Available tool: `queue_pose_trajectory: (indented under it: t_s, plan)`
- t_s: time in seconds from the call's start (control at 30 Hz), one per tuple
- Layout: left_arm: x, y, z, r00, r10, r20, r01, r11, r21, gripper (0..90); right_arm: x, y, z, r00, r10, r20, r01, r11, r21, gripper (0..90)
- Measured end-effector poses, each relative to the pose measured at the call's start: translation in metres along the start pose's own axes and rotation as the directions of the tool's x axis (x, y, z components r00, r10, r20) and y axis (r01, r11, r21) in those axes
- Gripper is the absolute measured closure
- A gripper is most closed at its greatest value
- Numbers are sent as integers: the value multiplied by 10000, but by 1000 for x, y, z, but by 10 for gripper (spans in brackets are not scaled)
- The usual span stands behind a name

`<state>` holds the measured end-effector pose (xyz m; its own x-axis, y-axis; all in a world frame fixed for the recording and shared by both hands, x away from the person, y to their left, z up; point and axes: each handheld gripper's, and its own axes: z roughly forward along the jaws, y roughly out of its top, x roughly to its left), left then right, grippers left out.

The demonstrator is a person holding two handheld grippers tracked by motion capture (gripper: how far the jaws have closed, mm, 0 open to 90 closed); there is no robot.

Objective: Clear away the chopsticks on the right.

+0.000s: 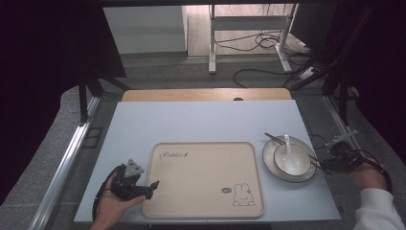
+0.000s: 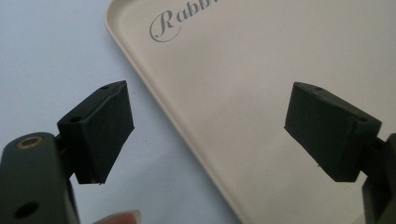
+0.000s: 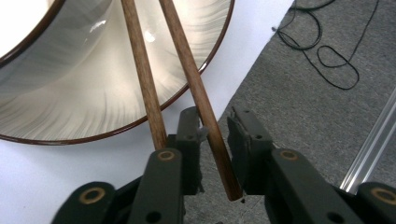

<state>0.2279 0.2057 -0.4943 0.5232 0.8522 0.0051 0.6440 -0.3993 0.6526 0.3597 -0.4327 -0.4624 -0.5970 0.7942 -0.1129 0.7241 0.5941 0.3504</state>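
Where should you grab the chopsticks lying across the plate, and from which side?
Probably by the chopsticks' near ends, which stick out past the plate's right rim with space below them. Come from the right, where the right hand-held gripper has one stick between its jaws; the other lies outside them, so both need gathering.

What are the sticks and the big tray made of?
The chopsticks look like wood: brown, matte, with faint grain. The tray seems to be plastic: smooth cream surface, rounded raised rim, printed rabbit. I can't be sure by looks alone.

Grey carpet floor (image 1: 158, 72), loose cables (image 1: 258, 43), white desk frame (image 1: 249, 24) behind.
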Motion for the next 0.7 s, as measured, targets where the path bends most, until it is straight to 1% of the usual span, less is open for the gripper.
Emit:
queue_pose_trajectory:
  t_s: [0.13, 0.3, 0.43, 0.5, 0.6, 0.7]
  plan:
    - [1, 0, -1, 10000, 12, -15, -12, 10000, 23, 154, 0, 0, 1, 9998, -88, -169, 89, 10000, 25, 787]
    - [1, -1, -1, 10000, 2, -37, -2, 10000, 10, 153, 1, 0, 0, 9995, -216, -230, 217, 9998, 21, 815]
    - [1, -1, -1, 10000, 4, -41, -4, 10000, 11, 153, 0, 0, -2, 9997, -132, -208, 130, 9999, -75, 830]
    - [2, -1, -1, 10000, 4, -34, -4, 10000, 11, 153, -1, 0, -3, 9995, -97, -286, 93, 9999, -126, 831]
    - [1, -1, -1, 10000, -16, -38, 16, 10000, -26, 154, -2, 1, -6, 9992, 150, -373, -160, 9995, -267, 833]
    - [2, -1, -2, 10000, -32, -55, 32, 10000, -56, 154, -4, 4, -12, 9965, 621, -560, -659, 9956, -670, 836]
